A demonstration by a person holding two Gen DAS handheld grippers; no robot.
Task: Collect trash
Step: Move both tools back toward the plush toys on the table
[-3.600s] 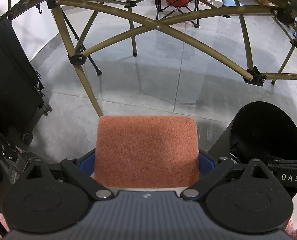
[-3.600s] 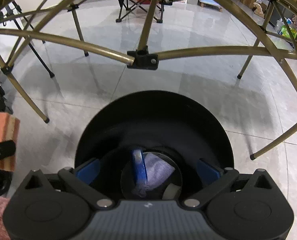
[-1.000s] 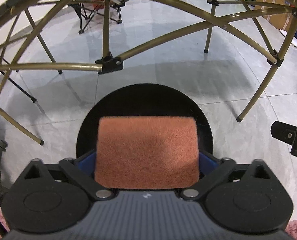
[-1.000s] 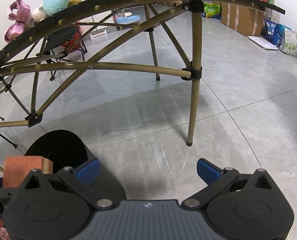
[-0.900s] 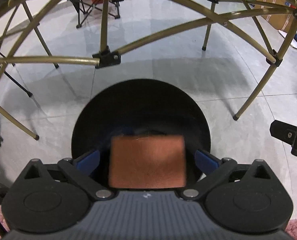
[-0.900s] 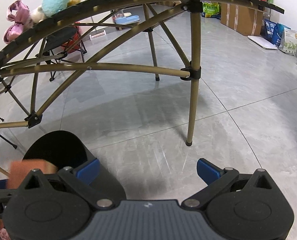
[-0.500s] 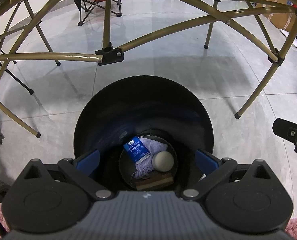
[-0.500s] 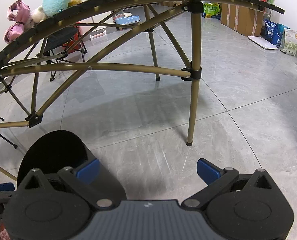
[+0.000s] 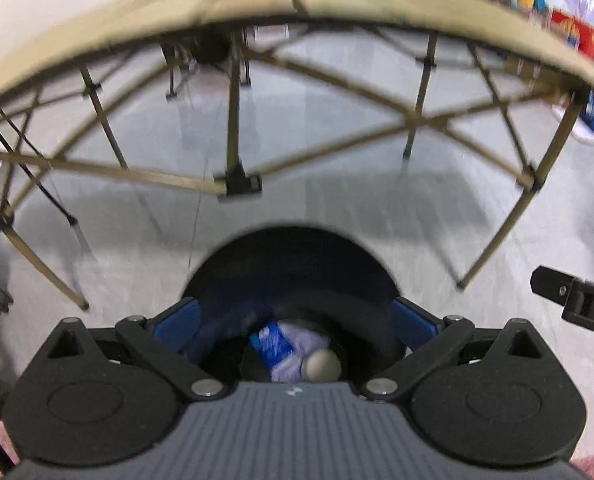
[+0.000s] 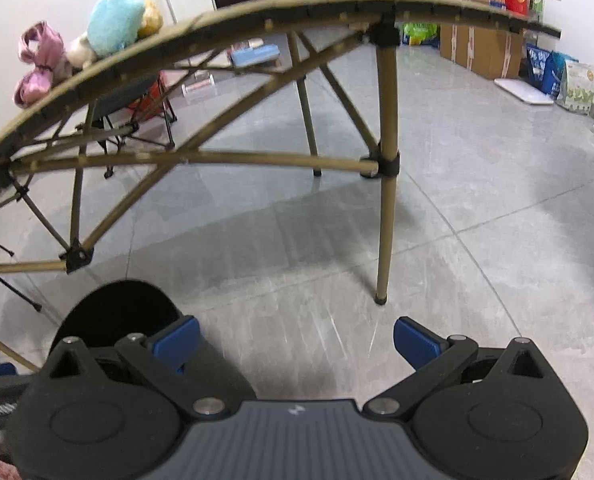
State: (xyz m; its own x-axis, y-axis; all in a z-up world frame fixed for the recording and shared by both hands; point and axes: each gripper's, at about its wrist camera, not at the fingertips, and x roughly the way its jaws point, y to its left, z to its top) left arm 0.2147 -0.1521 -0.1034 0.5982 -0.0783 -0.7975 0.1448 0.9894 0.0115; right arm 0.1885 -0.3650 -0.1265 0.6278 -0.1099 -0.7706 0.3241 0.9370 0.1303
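Hovering over the black trash bin [image 9: 293, 256], left gripper [image 9: 293, 320] with jaws apart, gripping nothing. Lying at the bin's bottom: blue packet [image 9: 271, 344], purple cloth [image 9: 301, 354], pale ball [image 9: 321, 364]. Pointing at the tiled floor [image 10: 437, 216], right gripper [image 10: 295, 340], jaws likewise apart, bin just beside its left finger.

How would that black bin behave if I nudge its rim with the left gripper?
The black bin looks tall, narrow and probably light, holding only a few scraps, so it may tip. On the smooth floor tiles, it could slide instead.

Home: plush toys [image 10: 115, 22], folding table [image 10: 385, 160]
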